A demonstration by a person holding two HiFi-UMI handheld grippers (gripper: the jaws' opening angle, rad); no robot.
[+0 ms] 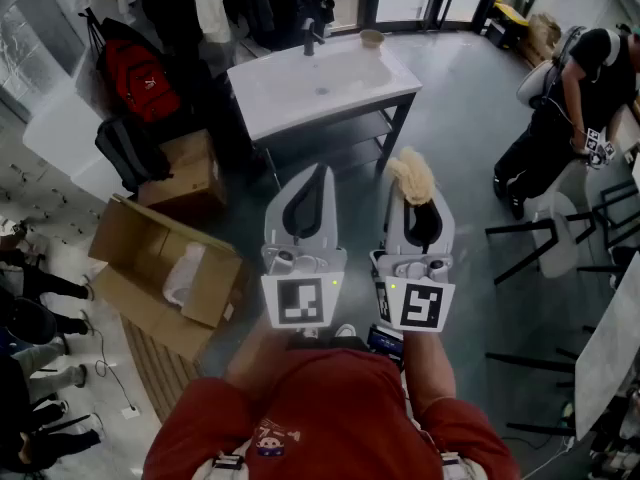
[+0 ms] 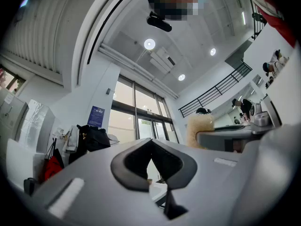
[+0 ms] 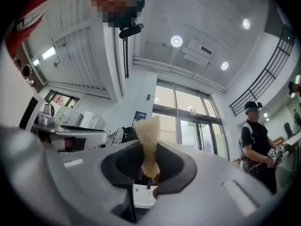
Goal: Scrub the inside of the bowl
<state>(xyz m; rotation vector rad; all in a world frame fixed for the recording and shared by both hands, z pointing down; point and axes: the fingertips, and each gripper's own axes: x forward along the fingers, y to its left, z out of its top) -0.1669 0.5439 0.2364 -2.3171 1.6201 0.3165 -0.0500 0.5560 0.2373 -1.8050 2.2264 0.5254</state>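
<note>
A small tan bowl (image 1: 372, 38) sits at the far edge of a white sink table (image 1: 300, 93), beside a black faucet (image 1: 310, 38). Both grippers are held up in front of a person in a red shirt, well short of the sink. My left gripper (image 1: 321, 173) is shut with nothing between its pads (image 2: 136, 166). My right gripper (image 1: 420, 196) is shut on a tan fibrous scrubber (image 1: 412, 176), which sticks up beyond the jaw tips. In the right gripper view the scrubber (image 3: 148, 131) stands upright, pinched between the dark pads (image 3: 171, 166).
Open cardboard boxes (image 1: 165, 273) lie on the floor at left, with a red backpack (image 1: 140, 78) and dark bags behind. A person in black (image 1: 565, 118) stands at right, near black chairs (image 1: 555, 238) and a white table edge (image 1: 610, 358).
</note>
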